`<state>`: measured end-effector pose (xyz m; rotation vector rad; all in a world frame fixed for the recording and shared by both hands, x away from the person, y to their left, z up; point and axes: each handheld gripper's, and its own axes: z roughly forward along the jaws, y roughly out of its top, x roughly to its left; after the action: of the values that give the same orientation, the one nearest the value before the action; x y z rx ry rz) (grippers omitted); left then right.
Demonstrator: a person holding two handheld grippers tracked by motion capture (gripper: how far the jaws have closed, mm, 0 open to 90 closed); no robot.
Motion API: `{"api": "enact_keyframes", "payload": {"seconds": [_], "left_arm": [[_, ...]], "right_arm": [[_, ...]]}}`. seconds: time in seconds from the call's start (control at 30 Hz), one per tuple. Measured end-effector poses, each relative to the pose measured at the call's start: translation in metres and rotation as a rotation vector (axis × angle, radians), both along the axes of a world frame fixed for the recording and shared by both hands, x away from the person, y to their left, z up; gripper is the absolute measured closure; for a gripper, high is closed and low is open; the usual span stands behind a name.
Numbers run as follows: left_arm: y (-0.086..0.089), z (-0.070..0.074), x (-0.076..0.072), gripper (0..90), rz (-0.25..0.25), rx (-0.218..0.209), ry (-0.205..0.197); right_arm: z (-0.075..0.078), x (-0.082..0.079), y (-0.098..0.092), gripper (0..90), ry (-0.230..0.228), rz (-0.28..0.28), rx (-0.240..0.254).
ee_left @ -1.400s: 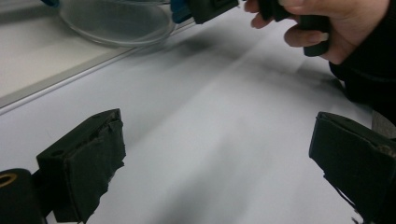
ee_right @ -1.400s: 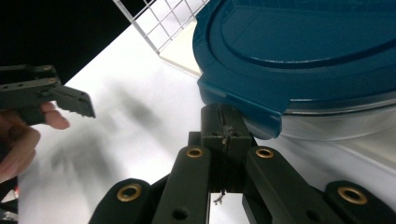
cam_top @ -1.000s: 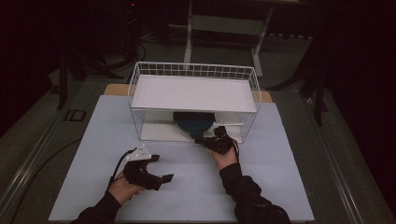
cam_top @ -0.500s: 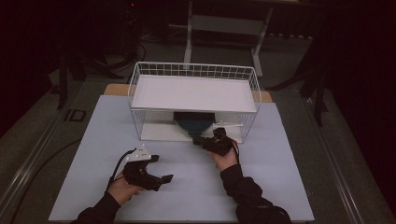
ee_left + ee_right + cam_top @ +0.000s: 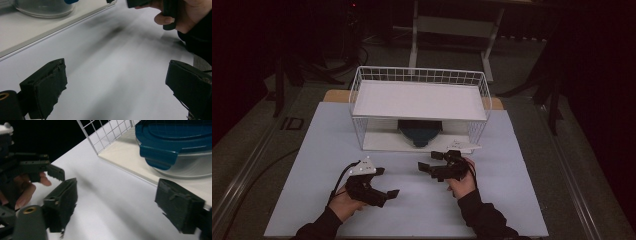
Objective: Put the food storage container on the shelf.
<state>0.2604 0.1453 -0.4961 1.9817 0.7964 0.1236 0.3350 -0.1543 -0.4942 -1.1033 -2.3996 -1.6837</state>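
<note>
**Desk:** Where does the job stand?

**Photographer:** The container (image 5: 419, 132), clear-bodied with a blue lid (image 5: 172, 138), sits on the lower shelf of the white wire rack (image 5: 419, 75), ahead of both claws. Nothing holds it. The right claw (image 5: 432, 160) is nearest, on the table just short of the rack's front edge, jaws spread wide with only bare surface between them. The left claw (image 5: 390, 193) lies further out from the rack, beside the right one and apart from it, jaws likewise parted and empty. My reading: the container is either freshly stowed or not yet fetched, and the pictures don't settle which. If it is to come out, the reach, the grip and the pull are all left to do.

**Desk:** What can't we see?

**Photographer:** From above, the rack's upper shelf (image 5: 419, 100) covers most of the container; only its front shows. In the right claw's own view the lid is cut off at the top and right edges. The container's contents can't be made out. The left claw's view is blurred across the white table (image 5: 112, 75), and the room behind the rack is dark.
</note>
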Motion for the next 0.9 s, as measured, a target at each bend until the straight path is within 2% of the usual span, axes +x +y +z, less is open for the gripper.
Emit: {"api": "enact_keyframes", "payload": {"seconds": [0.13,0.27,0.33,0.77,0.9], "left_arm": [[0.0,0.0,-0.001,3.9,-0.002,-0.005,-0.002],[-0.001,0.0,-0.001,3.9,-0.006,0.004,-0.002],[-0.001,0.0,-0.002,3.9,-0.009,0.005,-0.004],[0.0,0.002,-0.005,3.9,-0.019,0.005,-0.01],[0.001,0.003,-0.007,4.0,-0.022,-0.002,-0.012]], "right_arm": [[-0.002,-0.01,-0.008,16.6,-0.022,0.002,-0.016],[-0.005,-0.017,-0.015,16.7,-0.02,0.006,-0.025],[-0.007,-0.021,-0.018,16.7,-0.032,0.009,-0.046],[-0.015,-0.043,-0.047,17.0,-0.014,0.008,-0.072],[-0.015,-0.049,-0.055,17.0,-0.025,0.006,-0.079]]}}
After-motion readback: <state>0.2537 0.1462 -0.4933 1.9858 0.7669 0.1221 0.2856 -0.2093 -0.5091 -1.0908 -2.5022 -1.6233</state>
